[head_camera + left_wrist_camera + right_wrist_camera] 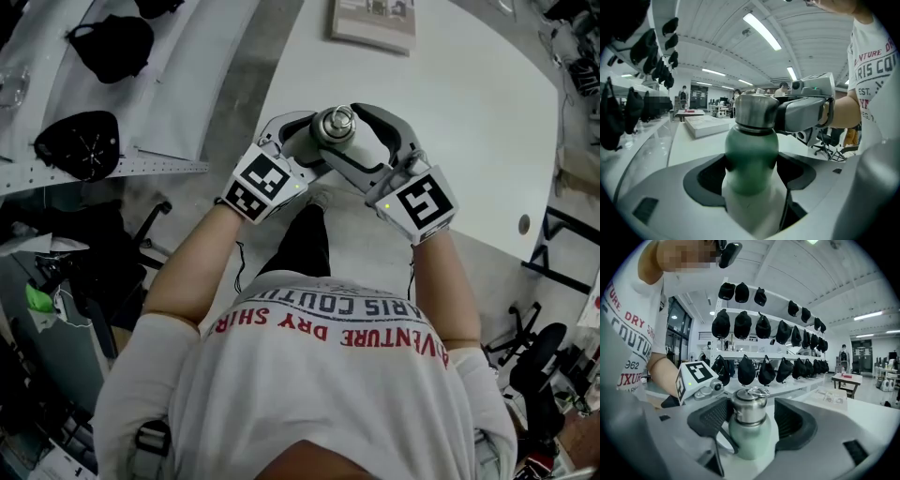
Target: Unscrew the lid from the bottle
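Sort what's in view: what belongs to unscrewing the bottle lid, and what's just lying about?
In the job: bottle, held by the left gripper; lid, between the open fingers of the right gripper.
Lying about: black caps on the racks; booklet on the table.

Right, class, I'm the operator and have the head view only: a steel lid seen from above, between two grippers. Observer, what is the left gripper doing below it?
Observer: The left gripper has its jaws shut on the green bottle, on its body just under the lid.
Operator: Is the right gripper clamping the lid?
Observer: No. The right gripper has the steel lid between its jaws, but a gap shows beside it.
Operator: Is the lid off?
Observer: No, it sits level on the bottle's neck.
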`<state>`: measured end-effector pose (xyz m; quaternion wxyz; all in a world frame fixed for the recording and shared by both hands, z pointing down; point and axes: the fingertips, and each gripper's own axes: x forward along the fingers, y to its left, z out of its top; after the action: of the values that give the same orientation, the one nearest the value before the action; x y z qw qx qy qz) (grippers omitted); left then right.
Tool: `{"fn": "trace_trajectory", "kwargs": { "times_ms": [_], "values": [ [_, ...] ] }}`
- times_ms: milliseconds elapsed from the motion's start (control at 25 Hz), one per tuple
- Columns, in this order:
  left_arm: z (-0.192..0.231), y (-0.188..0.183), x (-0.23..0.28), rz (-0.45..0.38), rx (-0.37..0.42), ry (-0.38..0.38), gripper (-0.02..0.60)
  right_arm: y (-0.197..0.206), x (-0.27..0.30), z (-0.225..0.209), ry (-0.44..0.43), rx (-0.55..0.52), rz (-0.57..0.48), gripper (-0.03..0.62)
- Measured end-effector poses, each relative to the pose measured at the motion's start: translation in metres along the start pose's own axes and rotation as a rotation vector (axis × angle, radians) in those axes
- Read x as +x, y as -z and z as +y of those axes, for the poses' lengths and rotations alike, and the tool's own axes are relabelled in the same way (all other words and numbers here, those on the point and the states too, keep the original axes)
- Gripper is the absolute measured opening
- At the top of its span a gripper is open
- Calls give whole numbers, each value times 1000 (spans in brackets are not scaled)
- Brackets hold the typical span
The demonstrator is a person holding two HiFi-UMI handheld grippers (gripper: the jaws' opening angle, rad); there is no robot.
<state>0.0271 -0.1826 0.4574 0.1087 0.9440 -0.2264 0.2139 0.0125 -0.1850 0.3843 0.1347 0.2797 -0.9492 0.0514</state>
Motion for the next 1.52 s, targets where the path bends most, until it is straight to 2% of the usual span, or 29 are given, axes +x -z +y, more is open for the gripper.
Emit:
{"fn": "trace_trajectory", "kwargs": {
  "times_ms": [240,400,640,720,920,1080,1520],
  "values": [
    [-1,0,1,-55,-81,-165,356,-1,1,4,37,11,-3,301],
    [-1,0,1,-64,-117,-239,356,1,3,5,57,-7,4,301],
    [-1,1,1,-71,-131,-273,356,5,5,2,76,-25,14,297],
    [-1,1,1,-66,-130,-266,356,5,5,0,82,-31,15,267],
    [-1,1,0,-59,-111,-224,356,2,6,0,54,-27,8,261],
    [0,1,0,-52,-78,-158,355,4,7,-2,20,-44,20,260],
    [3,4,-3,12,105,198,355,-1,14,3,-93,-61,42,259]
  ]
}}
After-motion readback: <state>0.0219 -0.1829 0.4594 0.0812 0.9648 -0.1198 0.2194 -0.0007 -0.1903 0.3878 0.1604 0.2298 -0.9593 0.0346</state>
